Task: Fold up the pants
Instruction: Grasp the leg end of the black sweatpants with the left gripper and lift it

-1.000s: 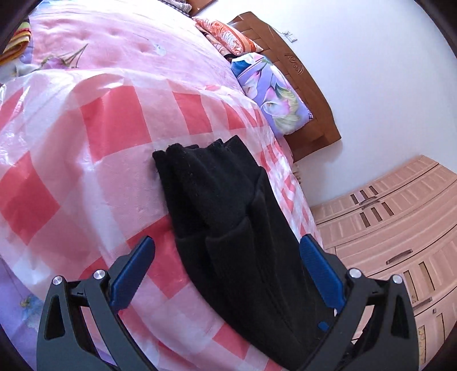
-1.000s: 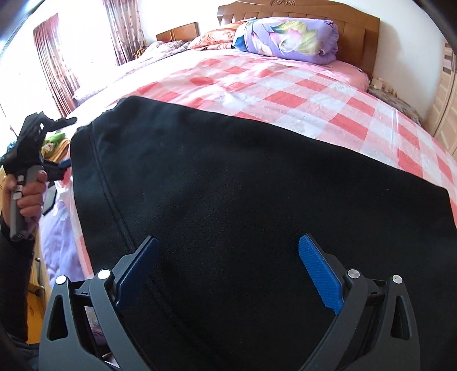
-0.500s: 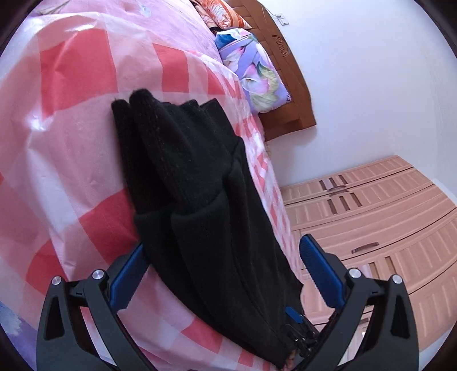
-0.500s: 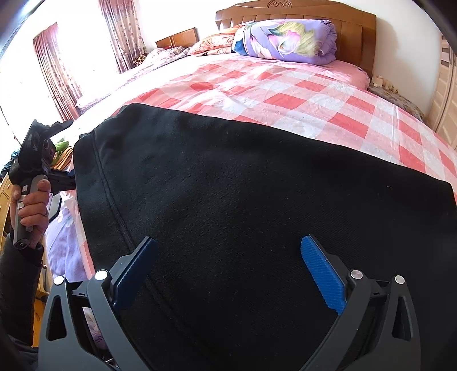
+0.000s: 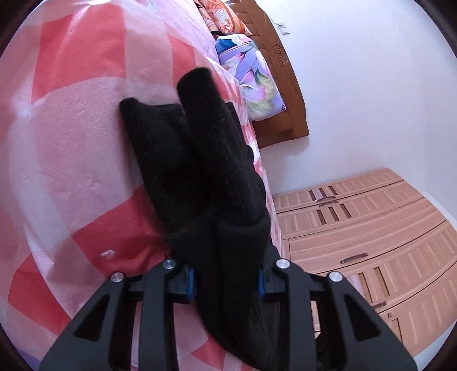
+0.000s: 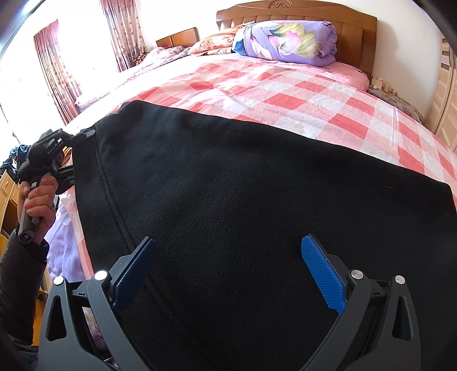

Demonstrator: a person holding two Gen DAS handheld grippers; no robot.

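- Left tool (image 5: 225, 281): jaws have just been closing; now clenched on a bunched end of the black knitted fabric pants (image 6: 242, 199), at their edge by the bed's side.
- Right tool (image 6: 228, 271): released, jaws spread wide, hovering over the pants' middle; nothing between the pads.
- Pants: spread flat on the pink-and-red checked bedsheet (image 6: 285, 94), long axis running away from the left tool.
- Beyond the pants: rolled purple floral quilt (image 6: 285, 40) against the wooden headboard (image 6: 354, 25).
- Containers: none seen.
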